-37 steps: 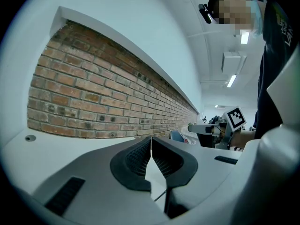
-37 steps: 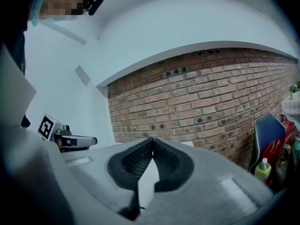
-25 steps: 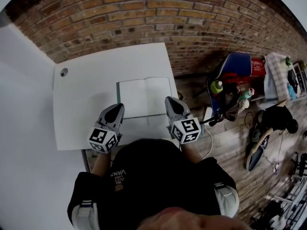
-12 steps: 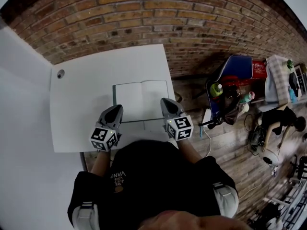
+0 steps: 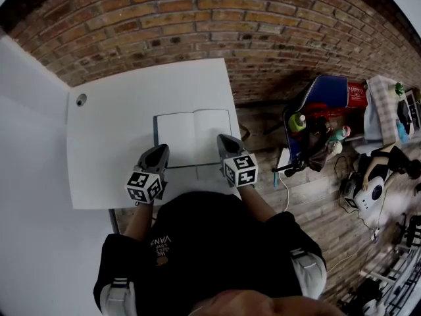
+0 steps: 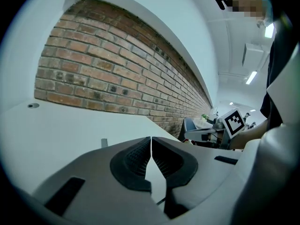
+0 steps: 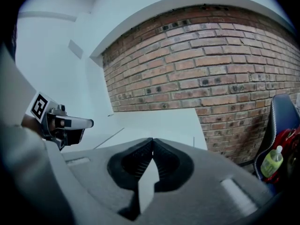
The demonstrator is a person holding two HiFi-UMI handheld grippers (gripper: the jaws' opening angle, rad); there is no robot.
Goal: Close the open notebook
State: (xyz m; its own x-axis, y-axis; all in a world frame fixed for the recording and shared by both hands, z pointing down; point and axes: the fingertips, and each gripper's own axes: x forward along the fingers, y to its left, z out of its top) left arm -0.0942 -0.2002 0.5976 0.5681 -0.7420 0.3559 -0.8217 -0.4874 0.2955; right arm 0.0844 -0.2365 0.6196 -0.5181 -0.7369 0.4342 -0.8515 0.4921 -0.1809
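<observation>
White paper notebook lies open & flat on white table, w/ left gripper & right gripper, both pressed shut & empty, now dipped lower by its near edge, so closing hasn't begun yet.

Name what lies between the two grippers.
The open notebook's near part, on the white table, lies between the left gripper and right gripper; the head view shows it.

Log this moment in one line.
notebook open on table | left gripper shut, empty | right gripper shut, empty | both by notebook's near corners | closing not begun
</observation>
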